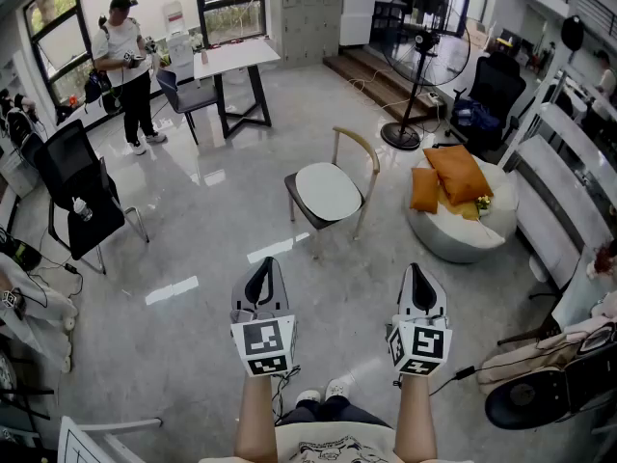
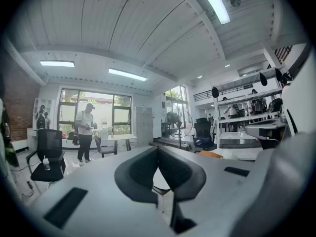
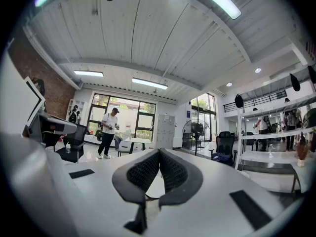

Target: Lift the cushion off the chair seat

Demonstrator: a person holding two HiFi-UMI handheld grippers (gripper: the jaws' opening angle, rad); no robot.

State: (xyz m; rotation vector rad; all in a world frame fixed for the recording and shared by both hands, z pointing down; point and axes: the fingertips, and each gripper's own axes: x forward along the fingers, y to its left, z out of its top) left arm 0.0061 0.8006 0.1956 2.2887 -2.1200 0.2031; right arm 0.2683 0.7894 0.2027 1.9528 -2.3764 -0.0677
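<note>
The pale round cushion (image 1: 328, 190) lies flat on the seat of the wooden chair (image 1: 358, 149), at twelve o'clock from both grippers and well apart from them. The left gripper (image 1: 262, 266) and the right gripper (image 1: 416, 272) are held side by side, each with its jaws pressed together on nothing. At the chair's three o'clock, orange pillows (image 1: 457, 174) rest on a white pouf (image 1: 453, 241).

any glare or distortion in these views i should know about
Head view: white glare streaks on the glossy floor, and the room's edges bow. Left gripper view: fisheye with black corners, and the windows are very bright. Right gripper view: the same round vignette, the ceiling light is blown out, and the ceiling lines curve.
</note>
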